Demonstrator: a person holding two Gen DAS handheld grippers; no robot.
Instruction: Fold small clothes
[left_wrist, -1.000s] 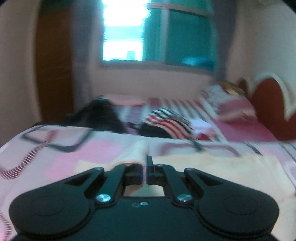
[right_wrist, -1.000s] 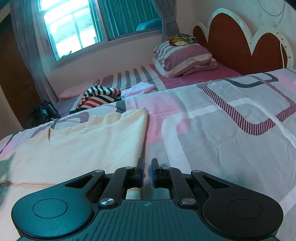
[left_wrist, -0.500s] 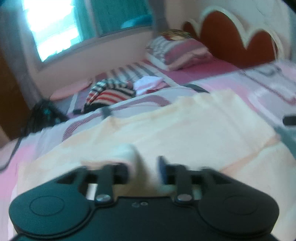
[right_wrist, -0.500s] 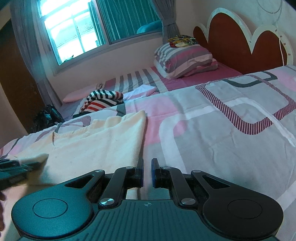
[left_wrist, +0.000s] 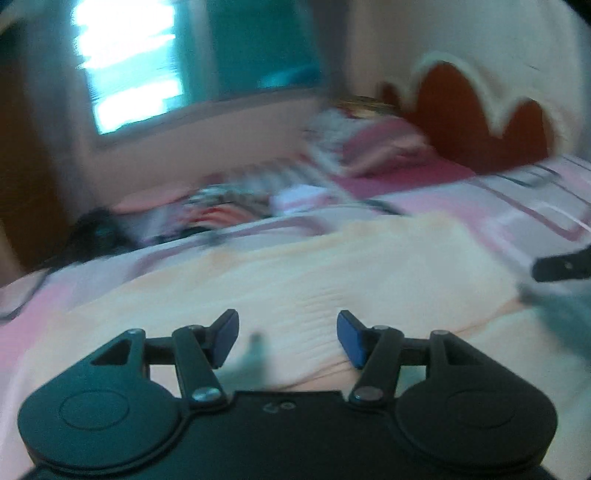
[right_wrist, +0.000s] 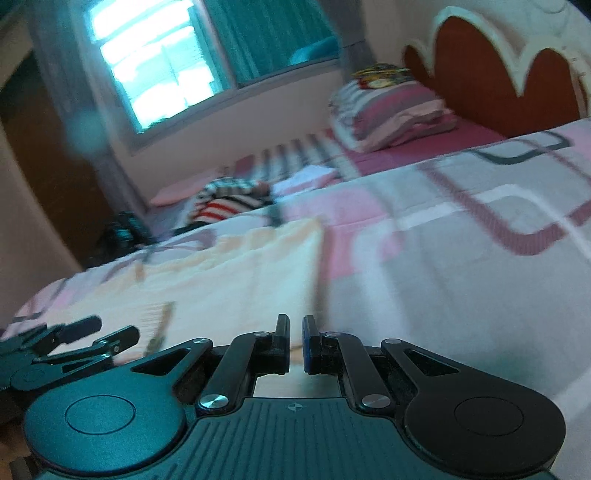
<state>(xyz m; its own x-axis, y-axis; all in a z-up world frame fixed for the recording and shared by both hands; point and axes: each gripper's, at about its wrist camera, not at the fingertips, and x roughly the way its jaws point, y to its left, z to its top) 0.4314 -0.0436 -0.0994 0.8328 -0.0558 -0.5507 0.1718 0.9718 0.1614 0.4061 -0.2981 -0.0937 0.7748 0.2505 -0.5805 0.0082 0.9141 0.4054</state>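
Observation:
A pale cream garment (left_wrist: 303, 280) lies spread flat on the pink patterned bedspread (left_wrist: 524, 206); it also shows in the right wrist view (right_wrist: 229, 288). My left gripper (left_wrist: 287, 338) is open and empty, low over the garment's near part. My right gripper (right_wrist: 295, 341) has its jaws nearly together at the garment's near right edge; whether cloth is pinched between them is not clear. The left gripper shows at the left edge of the right wrist view (right_wrist: 85, 339). A right fingertip (left_wrist: 561, 267) shows at the right edge of the left wrist view. Both views are blurred.
A striped red, white and black garment (right_wrist: 225, 199) lies in a pile behind the bedspread. Striped pillows (right_wrist: 391, 110) rest against the red scalloped headboard (right_wrist: 491, 70). A dark bag (right_wrist: 122, 229) sits at the far left, below the window (right_wrist: 159, 77).
My left gripper has opened and let go of the cream cloth it held a second ago, and has swung right toward the headboard. My right gripper has stayed nearly closed and tilted slightly.

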